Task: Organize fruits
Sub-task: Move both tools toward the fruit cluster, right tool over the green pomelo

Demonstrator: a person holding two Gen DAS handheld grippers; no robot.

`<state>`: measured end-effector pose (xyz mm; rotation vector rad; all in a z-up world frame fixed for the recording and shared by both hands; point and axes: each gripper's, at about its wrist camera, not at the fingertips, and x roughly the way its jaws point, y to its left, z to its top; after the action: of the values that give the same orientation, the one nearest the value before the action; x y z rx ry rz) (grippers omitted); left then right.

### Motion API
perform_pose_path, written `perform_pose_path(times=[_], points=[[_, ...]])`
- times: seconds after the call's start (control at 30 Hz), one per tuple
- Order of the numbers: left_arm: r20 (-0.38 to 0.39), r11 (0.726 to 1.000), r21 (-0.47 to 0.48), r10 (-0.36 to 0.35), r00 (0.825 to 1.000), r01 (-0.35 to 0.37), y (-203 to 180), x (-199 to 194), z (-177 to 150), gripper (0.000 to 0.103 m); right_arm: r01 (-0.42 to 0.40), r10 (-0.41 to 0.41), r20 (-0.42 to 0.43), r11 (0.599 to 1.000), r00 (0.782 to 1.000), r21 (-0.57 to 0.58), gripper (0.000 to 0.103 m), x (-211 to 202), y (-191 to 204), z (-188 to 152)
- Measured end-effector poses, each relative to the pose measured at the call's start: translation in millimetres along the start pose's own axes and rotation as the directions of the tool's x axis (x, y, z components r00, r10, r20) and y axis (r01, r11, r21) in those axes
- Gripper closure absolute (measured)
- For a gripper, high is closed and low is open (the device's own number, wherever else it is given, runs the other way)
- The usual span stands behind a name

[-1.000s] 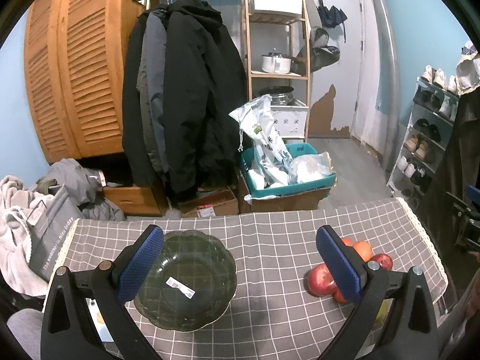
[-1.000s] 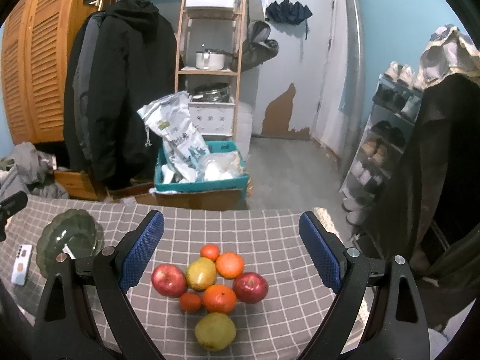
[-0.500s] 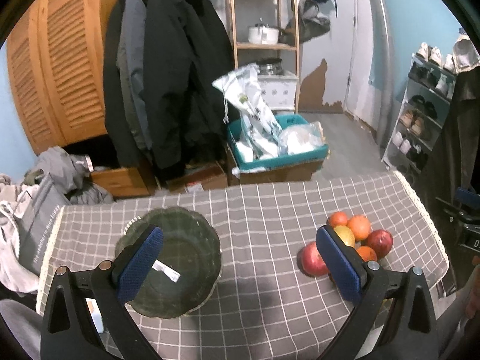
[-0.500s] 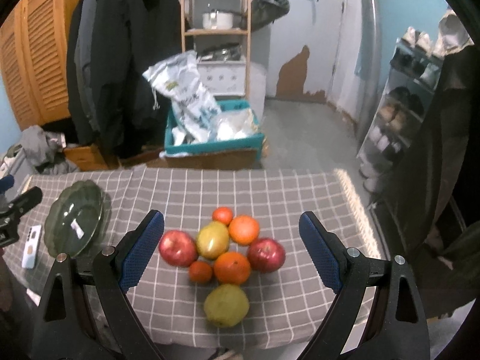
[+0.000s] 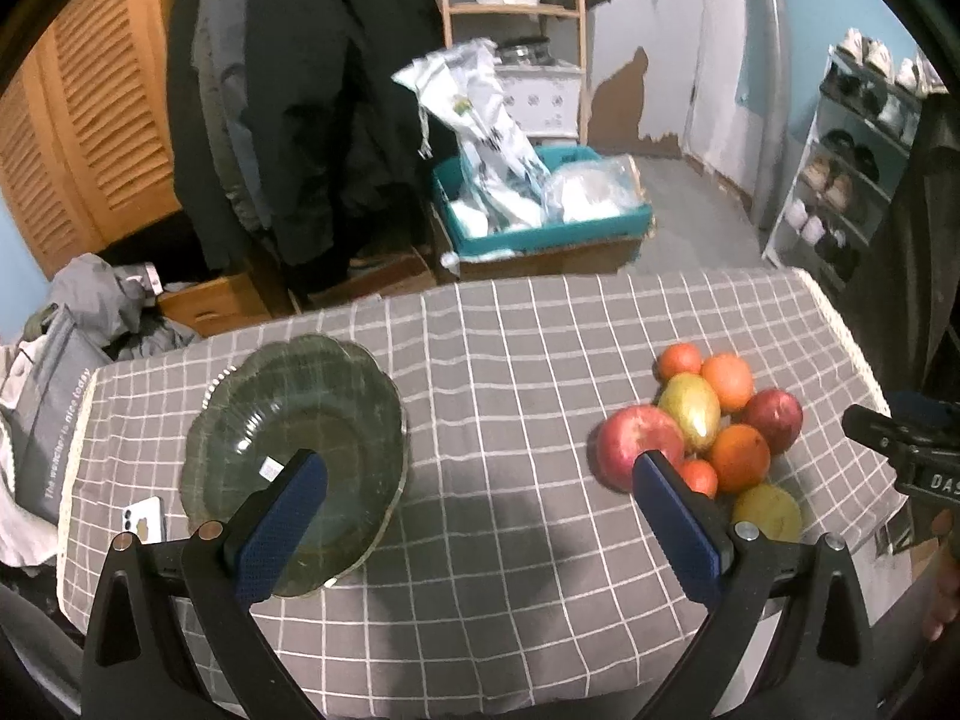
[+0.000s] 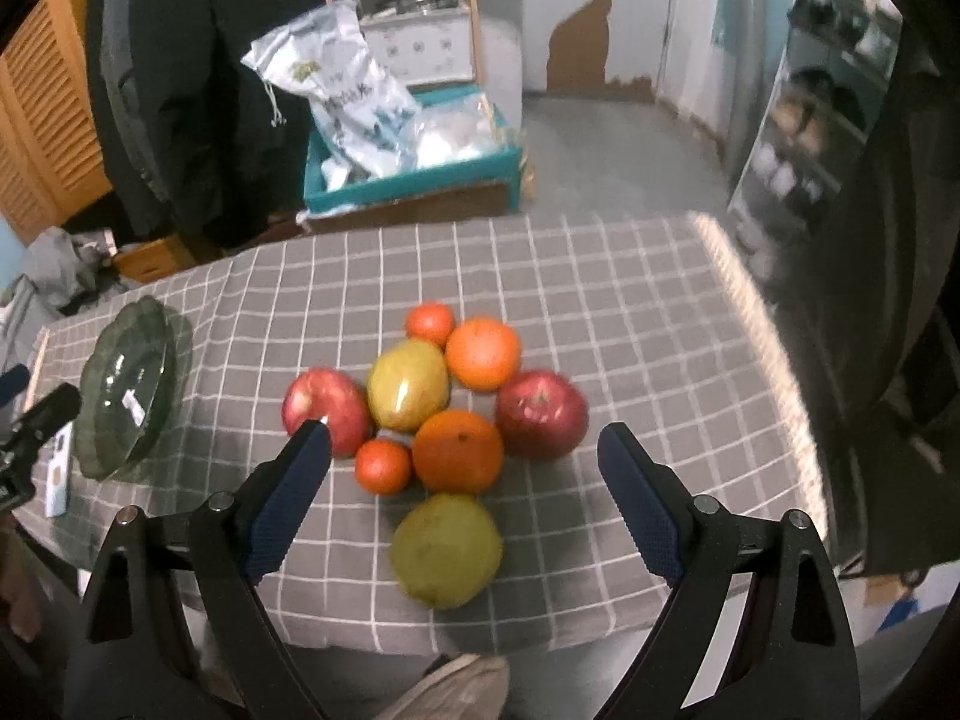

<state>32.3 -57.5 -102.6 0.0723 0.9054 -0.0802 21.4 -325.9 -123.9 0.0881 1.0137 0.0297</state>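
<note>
Centre of the right wrist frame: fruit cluster (image 6: 441, 408) lay bunched on the checked tablecloth (image 6: 630, 312), right gripper (image 6: 463, 456) above it, fingers wide, holding nothing. Left gripper (image 5: 477, 495) likewise wide and empty; green glass bowl (image 5: 297, 420) lower left, fruit far right.

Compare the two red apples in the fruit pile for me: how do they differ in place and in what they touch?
The left red apple lies at the pile's left edge, toward the green glass bowl; the right red apple lies at the right edge. The left one sits beside the small tangerine; the right one lies by the big orange. The right one's stem dimple shows; the left one's does not. Both rest on the checked cloth, ungrasped.
</note>
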Motion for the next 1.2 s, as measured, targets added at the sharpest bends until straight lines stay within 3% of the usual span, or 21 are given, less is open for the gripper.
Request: perform_pose_path(times=[0.23,0.53,0.93,1.2], points=[[-0.102,0.998,0.065,0.026,0.994,-0.020,-17.9,31.2,-14.4,0.001,0.015,-0.017,-0.107,1.000,0.994,-0.022,0.013,36.7,-1.0,-19.2],[-0.192,0.993,0.113,0.045,0.980,-0.023,-30.9,57.1,-33.5,0.001,0.009,-0.024,-0.246,0.998,0.969,-0.065,0.013,73.5,1.5,-49.4],[-0.280,0.994,0.113,0.039,0.959,-0.008,-36.2,82.7,-47.6,0.001,-0.050,0.044,-0.314,0.999,0.948,-0.009,0.013,98.7,2.8,-57.8],[-0.299,0.995,0.102,0.033,0.954,-0.003,-36.3,86.4,-49.4,0.001,-0.068,0.064,-0.339,0.998,0.939,-0.002,0.013,106.9,6.4,-59.7]])
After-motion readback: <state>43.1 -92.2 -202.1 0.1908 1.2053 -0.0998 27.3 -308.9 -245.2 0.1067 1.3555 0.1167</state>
